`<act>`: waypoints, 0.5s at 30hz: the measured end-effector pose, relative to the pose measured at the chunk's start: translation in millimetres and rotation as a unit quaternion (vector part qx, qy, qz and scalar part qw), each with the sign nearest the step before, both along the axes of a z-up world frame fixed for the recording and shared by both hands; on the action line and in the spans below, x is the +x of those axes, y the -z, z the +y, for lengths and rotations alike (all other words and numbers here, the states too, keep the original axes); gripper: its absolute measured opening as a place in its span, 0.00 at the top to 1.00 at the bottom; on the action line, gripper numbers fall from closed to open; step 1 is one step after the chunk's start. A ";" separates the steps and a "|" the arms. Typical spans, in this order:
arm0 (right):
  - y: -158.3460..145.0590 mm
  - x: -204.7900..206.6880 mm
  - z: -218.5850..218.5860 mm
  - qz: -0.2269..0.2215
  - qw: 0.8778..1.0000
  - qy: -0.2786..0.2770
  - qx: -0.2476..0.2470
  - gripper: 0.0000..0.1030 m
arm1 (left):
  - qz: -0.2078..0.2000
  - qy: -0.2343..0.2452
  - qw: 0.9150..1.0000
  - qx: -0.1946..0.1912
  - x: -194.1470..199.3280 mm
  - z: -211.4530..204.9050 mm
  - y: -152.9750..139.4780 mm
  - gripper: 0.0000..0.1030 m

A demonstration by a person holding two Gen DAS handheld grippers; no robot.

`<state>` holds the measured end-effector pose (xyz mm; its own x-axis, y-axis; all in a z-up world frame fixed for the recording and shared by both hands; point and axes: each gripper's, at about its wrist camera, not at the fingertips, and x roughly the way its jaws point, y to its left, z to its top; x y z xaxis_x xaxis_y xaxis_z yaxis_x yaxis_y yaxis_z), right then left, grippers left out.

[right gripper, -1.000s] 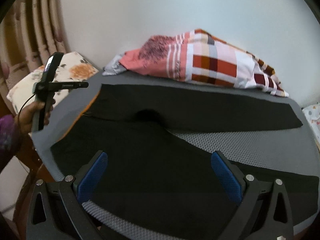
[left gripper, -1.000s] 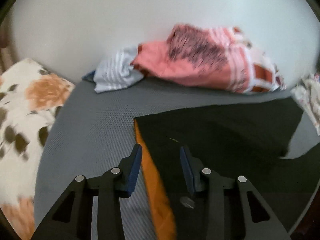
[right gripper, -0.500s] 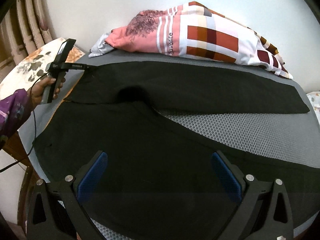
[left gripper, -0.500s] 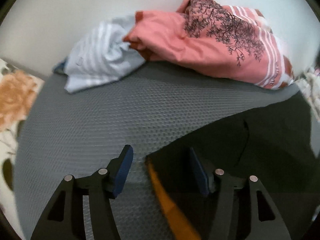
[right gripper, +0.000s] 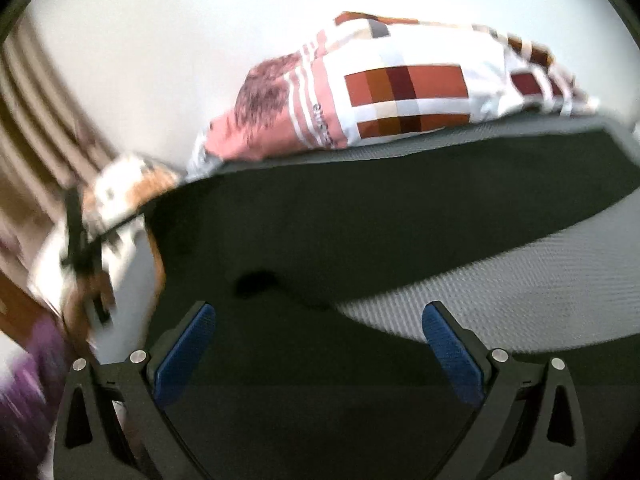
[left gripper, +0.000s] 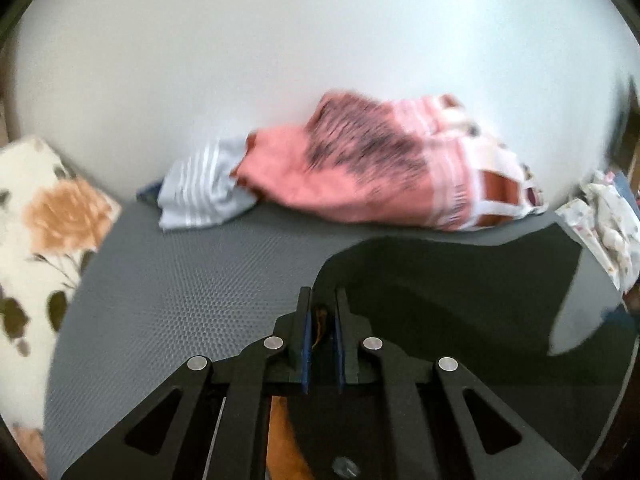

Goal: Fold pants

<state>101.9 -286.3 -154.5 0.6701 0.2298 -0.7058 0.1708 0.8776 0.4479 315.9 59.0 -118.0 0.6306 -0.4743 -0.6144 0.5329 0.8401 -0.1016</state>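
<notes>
Left tongs (left gripper: 322,312) clamped on pants (left gripper: 440,280) (waistband)

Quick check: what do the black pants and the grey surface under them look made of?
Black pants: matte woven cloth, seemingly thin; it drapes limply, and an orange inner face shows. Grey surface: looks like mesh or embossed foam matting, given its honeycomb texture.
</notes>
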 end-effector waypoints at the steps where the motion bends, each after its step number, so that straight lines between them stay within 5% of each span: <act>1: 3.3 11.6 -12.5 0.007 0.999 0.004 0.041 0.00 | -0.016 0.005 1.000 -0.006 -16.8 2.1 -7.3 0.91; 3: 11.4 30.6 -33.6 0.018 0.992 0.012 0.123 0.00 | -0.041 0.022 0.999 -0.029 -56.2 9.7 -20.4 0.91; 7: 33.8 71.2 -73.1 0.038 0.959 0.049 0.277 0.00 | -0.058 0.046 0.996 -0.051 -112.9 21.6 -33.0 0.91; 15: 72.0 132.0 -102.6 0.078 0.942 0.086 0.314 0.04 | 0.003 0.037 0.996 -0.081 -182.2 41.8 -7.9 0.91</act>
<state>233.9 -389.0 -226.5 0.6359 0.5321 -0.5591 0.3929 0.4003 0.8279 133.7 100.9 -110.1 0.5871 -0.6122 -0.5296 0.5911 0.7712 -0.2361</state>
